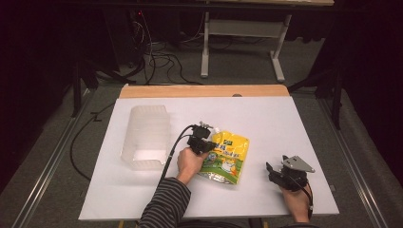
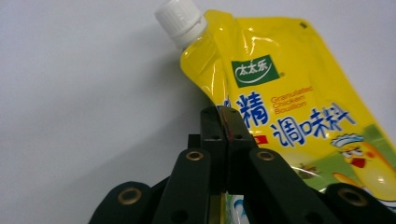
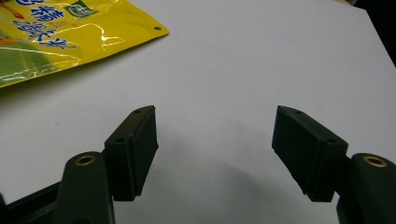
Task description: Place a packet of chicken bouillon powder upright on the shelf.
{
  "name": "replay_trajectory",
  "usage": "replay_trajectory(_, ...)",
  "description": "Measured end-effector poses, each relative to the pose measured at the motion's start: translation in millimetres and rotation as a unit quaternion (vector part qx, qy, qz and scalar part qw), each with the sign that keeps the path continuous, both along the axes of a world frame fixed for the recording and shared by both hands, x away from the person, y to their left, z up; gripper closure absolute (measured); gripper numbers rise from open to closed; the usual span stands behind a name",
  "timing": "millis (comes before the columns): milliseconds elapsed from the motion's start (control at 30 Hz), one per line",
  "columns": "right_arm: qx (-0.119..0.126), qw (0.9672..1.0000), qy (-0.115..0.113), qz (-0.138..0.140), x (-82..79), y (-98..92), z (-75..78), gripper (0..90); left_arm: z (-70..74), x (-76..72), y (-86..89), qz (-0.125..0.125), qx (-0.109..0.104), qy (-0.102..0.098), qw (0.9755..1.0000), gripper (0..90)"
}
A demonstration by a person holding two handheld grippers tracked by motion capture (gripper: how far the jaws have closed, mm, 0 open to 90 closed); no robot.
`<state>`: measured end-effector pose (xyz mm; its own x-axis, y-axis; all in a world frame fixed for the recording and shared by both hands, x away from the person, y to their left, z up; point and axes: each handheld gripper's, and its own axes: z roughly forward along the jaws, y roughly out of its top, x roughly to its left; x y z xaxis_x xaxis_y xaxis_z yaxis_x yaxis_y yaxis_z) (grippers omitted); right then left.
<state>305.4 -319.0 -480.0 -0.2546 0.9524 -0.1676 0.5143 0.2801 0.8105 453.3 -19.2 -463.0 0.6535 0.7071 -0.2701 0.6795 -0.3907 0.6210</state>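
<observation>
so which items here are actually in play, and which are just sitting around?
In play:
- yellow pouch, its edge pinched in the left tongs
- left tongs, shut on the pouch

Lying about:
- clear plastic bin, left side of the table
- right tongs, open over the bare table

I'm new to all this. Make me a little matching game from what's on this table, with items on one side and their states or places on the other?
Things:
1. left gripper
2. right gripper
3. clear plastic bin
4. white cap

States:
A. fingers wide apart over bare table
B. on the yellow pouch's spout
C. shut on the pouch's edge
D. left of the pouch

Pairs: 1-C, 2-A, 3-D, 4-B
</observation>
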Motion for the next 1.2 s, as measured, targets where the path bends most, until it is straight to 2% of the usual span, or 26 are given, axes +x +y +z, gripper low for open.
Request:
replay_trajectory(100,0.000,1.0000,0.000,0.001,0.3,0.6,-0.2,31.7,10.0,-4.2,1.8,-0.011,-0.022,-0.013,0.9996,90.0)
replay_trajectory(267,0.000,1.0000,0.000,0.000,0.1,0.3,0.0,31.6,33.6,-14.0,12.2,-0.036,-0.070,-0.022,0.9966,90.0)
replay_trajectory(400,0.000,1.0000,0.002,-0.001,0.2,0.9,-0.1,31.6,48.8,-22.0,21.8,-0.050,-0.111,-0.029,0.9921,90.0)
replay_trajectory(467,-0.001,1.0000,0.001,-0.001,0.1,0.9,-0.1,31.6,57.0,-25.0,27.8,-0.057,-0.139,-0.033,0.9880,90.0)
replay_trajectory(533,-0.001,1.0000,-0.001,-0.001,0.3,0.3,-0.1,31.5,63.3,-28.3,32.4,-0.059,-0.150,-0.039,0.9861,90.0)
replay_trajectory(733,-0.001,1.0000,0.001,-0.001,0.0,1.0,-0.1,31.5,81.2,-42.6,49.0,-0.067,-0.160,-0.077,0.9818,90.0)
replay_trajectory(933,-0.002,1.0000,-0.001,-0.003,-0.3,0.7,0.1,31.5,89.0,-49.8,56.2,-0.075,-0.155,-0.092,0.9808,90.0)
replay_trajectory(1033,-0.003,1.0000,0.000,-0.001,0.0,0.8,0.0,31.4,94.0,-54.0,58.9,-0.078,-0.154,-0.103,0.9795,90.0)
replay_trajectory(1200,0.001,1.0000,-0.003,-0.001,-0.2,0.3,-0.1,31.4,104.4,-61.2,65.1,-0.076,-0.135,-0.130,0.9793,90.0)
